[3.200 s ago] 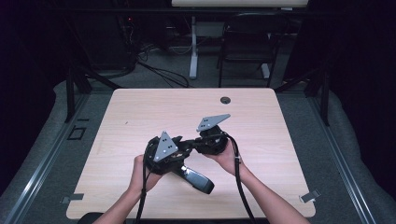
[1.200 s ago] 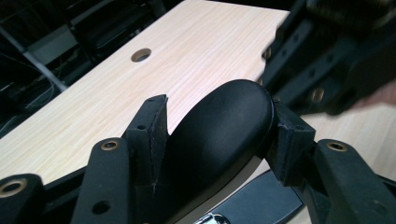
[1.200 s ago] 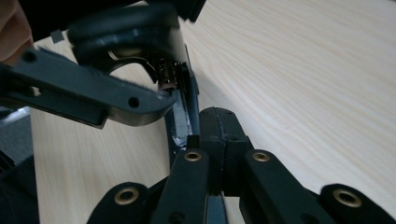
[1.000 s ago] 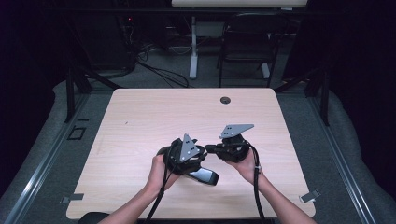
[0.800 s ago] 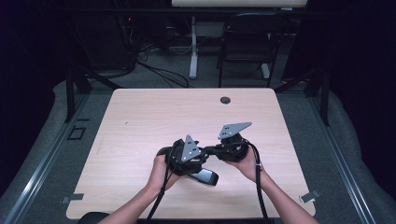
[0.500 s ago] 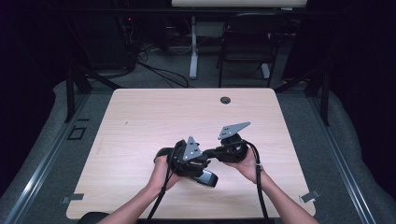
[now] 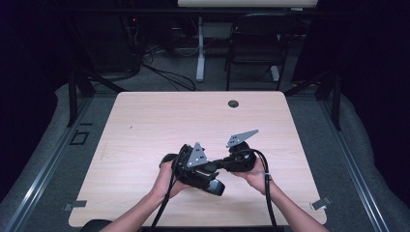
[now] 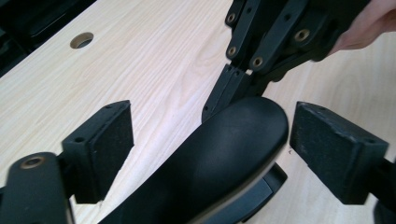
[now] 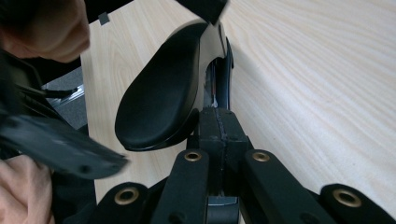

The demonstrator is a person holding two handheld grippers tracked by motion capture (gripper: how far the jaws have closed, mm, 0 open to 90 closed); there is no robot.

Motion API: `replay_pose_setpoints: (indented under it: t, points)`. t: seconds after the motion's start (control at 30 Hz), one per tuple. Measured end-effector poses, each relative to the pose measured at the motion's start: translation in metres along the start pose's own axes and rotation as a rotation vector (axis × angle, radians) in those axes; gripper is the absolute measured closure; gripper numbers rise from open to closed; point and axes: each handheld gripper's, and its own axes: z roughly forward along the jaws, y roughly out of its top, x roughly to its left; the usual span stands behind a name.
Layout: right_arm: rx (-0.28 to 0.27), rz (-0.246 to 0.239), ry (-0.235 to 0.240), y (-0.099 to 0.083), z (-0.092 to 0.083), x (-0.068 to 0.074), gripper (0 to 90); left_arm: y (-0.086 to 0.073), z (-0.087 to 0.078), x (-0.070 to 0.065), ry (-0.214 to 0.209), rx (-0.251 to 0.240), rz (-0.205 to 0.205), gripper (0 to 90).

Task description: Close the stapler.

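releasing stage: your left gripper (image 8: 205,140) has just been spreading its jaws, pads clear of the black stapler (image 8: 219,158) between them; your right gripper (image 9: 219,121) stays pressed onto the stapler's end, near the worktop's (image 7: 145,121) front edge.

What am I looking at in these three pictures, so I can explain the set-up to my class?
A person at a wooden table holds a hand-operated two-jaw gripper in each hand. One camera looks down from above; the other two ride on the grippers, looking along their black jaws. Between the grippers is a black rounded object, perhaps a stapler. The left gripper has just been opening its jaws; they stand apart on either side of the object, pads clear of it. The right gripper has its jaws shut, tips at the object's end.
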Motion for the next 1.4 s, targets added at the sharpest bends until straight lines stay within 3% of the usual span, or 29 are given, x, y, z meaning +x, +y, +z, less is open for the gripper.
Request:
replay_pose_setpoints:
  t: [0.1,0.23,0.37,0.57,0.8,0.93,1.03,1.17,1.27,1.4]
  points:
    - [0.019,0.009,0.002,-0.004,0.003,-0.002,90.0,-0.003,-0.008,0.003,-0.020,-0.008,-0.012,8.8]
    - [0.039,0.035,0.011,-0.010,0.008,-0.005,90.0,-0.010,-0.021,0.012,-0.006,-0.030,-0.059,6.0]
    - [0.071,0.046,0.021,-0.016,0.013,-0.008,90.0,-0.021,-0.035,0.028,0.043,-0.035,-0.115,5.3]
    - [0.096,0.059,0.018,-0.022,0.018,-0.009,90.0,-0.042,-0.051,0.056,0.162,-0.003,-0.175,5.2]
    - [0.122,0.067,0.016,-0.026,0.021,-0.012,90.0,-0.066,-0.052,0.080,0.216,0.056,-0.258,3.6]
    - [0.142,0.064,-0.025,-0.025,0.019,-0.013,90.0,-0.074,-0.051,0.089,0.226,0.079,-0.291,2.5]
    - [0.118,0.074,-0.068,-0.022,0.010,-0.016,90.0,-0.080,-0.052,0.097,0.237,0.083,-0.318,1.5]
    - [0.042,0.086,-0.098,-0.012,-0.010,-0.012,90.0,-0.085,-0.052,0.105,0.237,0.095,-0.352,0.3]
    - [-0.012,0.061,-0.100,-0.002,-0.024,0.001,90.0,-0.088,-0.050,0.109,0.238,0.102,-0.368,0.1]
    - [-0.053,0.008,-0.066,0.008,-0.031,0.021,90.0,-0.091,-0.050,0.112,0.234,0.109,-0.379,0.0]
